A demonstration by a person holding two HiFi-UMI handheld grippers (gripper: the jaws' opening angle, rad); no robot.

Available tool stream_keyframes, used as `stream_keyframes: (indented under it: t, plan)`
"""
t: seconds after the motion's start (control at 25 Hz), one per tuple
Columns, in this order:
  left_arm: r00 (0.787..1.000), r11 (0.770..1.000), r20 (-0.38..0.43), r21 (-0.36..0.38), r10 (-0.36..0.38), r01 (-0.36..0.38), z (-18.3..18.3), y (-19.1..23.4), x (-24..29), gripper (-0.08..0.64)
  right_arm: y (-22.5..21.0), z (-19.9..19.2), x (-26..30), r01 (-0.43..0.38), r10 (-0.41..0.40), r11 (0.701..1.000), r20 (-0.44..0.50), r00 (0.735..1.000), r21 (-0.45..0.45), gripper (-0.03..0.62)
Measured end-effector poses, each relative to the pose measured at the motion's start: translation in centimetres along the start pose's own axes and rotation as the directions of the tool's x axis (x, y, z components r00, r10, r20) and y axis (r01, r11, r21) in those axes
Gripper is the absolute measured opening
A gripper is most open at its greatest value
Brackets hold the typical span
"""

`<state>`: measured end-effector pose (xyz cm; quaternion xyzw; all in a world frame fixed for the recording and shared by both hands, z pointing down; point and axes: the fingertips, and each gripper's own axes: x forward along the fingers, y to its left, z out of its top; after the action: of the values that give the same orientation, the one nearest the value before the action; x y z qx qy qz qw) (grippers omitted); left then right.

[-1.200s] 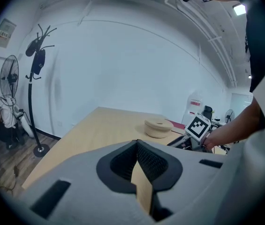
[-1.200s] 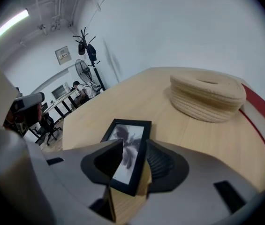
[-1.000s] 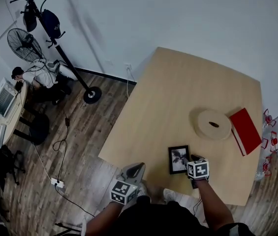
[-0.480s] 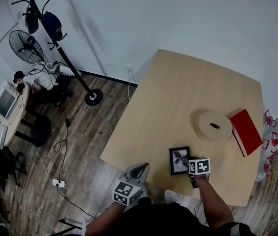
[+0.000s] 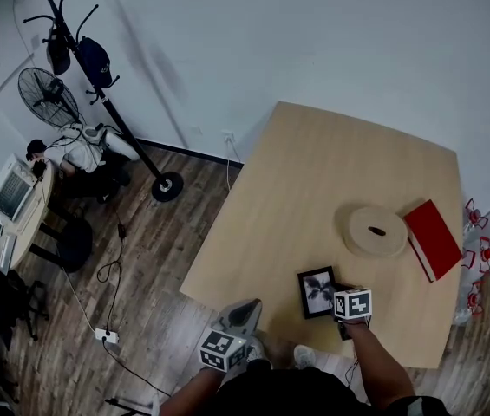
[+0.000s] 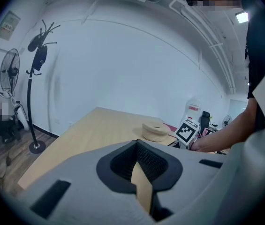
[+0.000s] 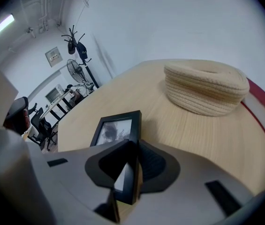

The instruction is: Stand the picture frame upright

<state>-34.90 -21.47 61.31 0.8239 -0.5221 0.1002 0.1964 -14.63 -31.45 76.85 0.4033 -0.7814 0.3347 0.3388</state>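
Observation:
A small black picture frame (image 5: 318,291) (image 7: 116,128) with a black-and-white photo lies near the front edge of the wooden table (image 5: 314,172). My right gripper (image 5: 338,289) (image 7: 127,172) is at the frame's right side. Its jaws are closing, with the frame's near edge between them and the pads on it. My left gripper (image 5: 243,307) (image 6: 139,182) hangs off the table's front left corner over the floor. Only a thin slit shows between its jaws and nothing is in them.
A round woven rope basket (image 5: 375,230) (image 7: 205,88) sits behind the frame, with a red book (image 5: 434,239) to its right by the table edge. Off the table to the left stand a coat rack (image 5: 97,76), a fan (image 5: 49,96) and a person seated at a desk (image 5: 62,150).
My right gripper has slid left onto the frame's right edge and its jaws have narrowed around it. The left gripper has stayed off the table's corner.

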Motion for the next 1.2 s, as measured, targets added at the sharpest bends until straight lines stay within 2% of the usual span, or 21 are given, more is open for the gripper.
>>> stream_keyframes:
  t: [0.2, 0.36, 0.68, 0.88, 1.2]
  plan:
    - [1.0, 1.0, 0.009, -0.002, -0.001, 0.001, 0.3, 0.0, -0.1, -0.005, 1.1, 2.5, -2.2, -0.022, 0.023, 1.0, 0.09, 0.996, -0.014, 0.067]
    - [1.0, 1.0, 0.006, -0.011, 0.014, -0.014, -0.1, 0.4, -0.4, -0.005, 2.1, 5.5, -5.0, -0.028, 0.036, 0.999, 0.195, 0.98, -0.043, 0.067]
    - [0.999, 0.999, 0.019, -0.012, 0.047, -0.046, 0.6, 2.2, -0.1, -0.005, 3.9, 11.3, -11.8, 0.02, 0.031, 0.993, 0.427, 0.904, -0.114, 0.069]
    - [0.999, 0.999, 0.031, -0.006, 0.043, -0.042, 1.9, 2.9, 1.0, -0.005, 3.4, 12.4, -12.8, 0.048, 0.009, 0.993, 0.467, 0.884, -0.111, 0.069]
    - [1.0, 1.0, 0.008, 0.009, 0.005, -0.005, 2.4, 3.0, 3.2, -0.005, -1.4, 11.7, -12.9, 0.128, -0.115, 0.992, 0.474, 0.873, 0.006, 0.069]
